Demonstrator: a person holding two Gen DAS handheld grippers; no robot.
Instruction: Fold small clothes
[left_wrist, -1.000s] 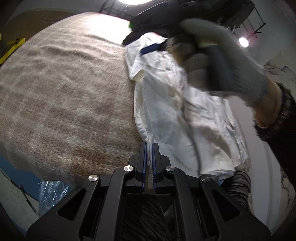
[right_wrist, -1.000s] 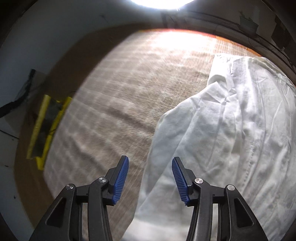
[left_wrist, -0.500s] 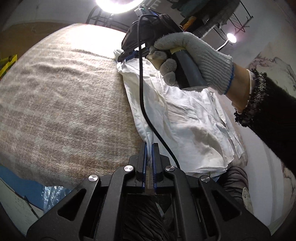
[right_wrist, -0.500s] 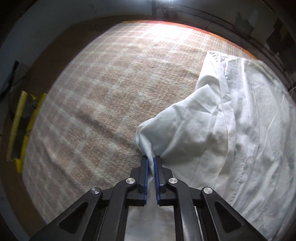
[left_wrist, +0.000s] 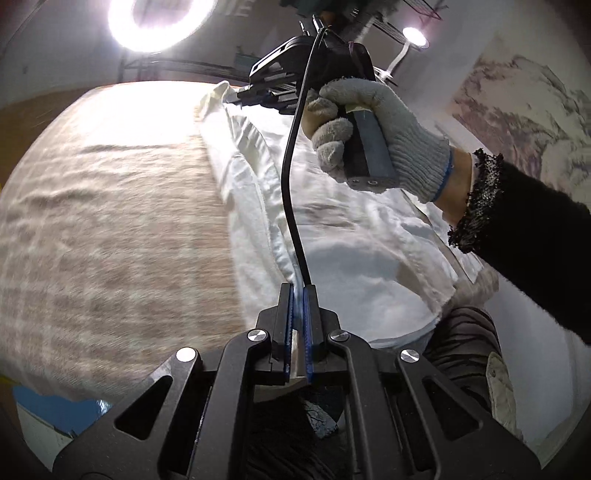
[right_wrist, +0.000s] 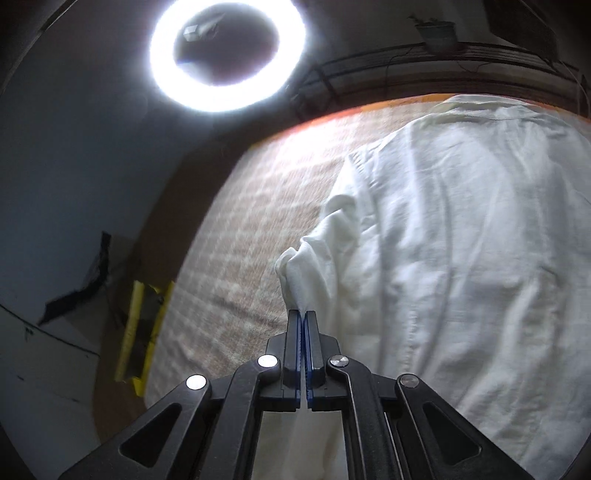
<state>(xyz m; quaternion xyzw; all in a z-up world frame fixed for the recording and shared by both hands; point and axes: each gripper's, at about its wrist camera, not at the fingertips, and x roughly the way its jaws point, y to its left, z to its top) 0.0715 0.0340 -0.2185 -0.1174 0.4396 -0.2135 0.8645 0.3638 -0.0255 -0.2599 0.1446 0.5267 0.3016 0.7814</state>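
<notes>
The shirt (left_wrist: 354, 236) is lying on the blanket (left_wrist: 110, 229), toward its right side, and the blanket is stretching away bare to the left of it. The left gripper (left_wrist: 298, 291) is sitting at the shirt's near edge with its 2 fingers pressed together on a fold of it. The right gripper (right_wrist: 302, 317) is pinching the shirt's far left edge, and a gloved hand (left_wrist: 373, 125) is holding it above the cloth. A cable (left_wrist: 291, 177) is running from that tool down toward the left gripper. A ring lamp (right_wrist: 227, 55) is hanging beyond the blanket's far edge.
</notes>
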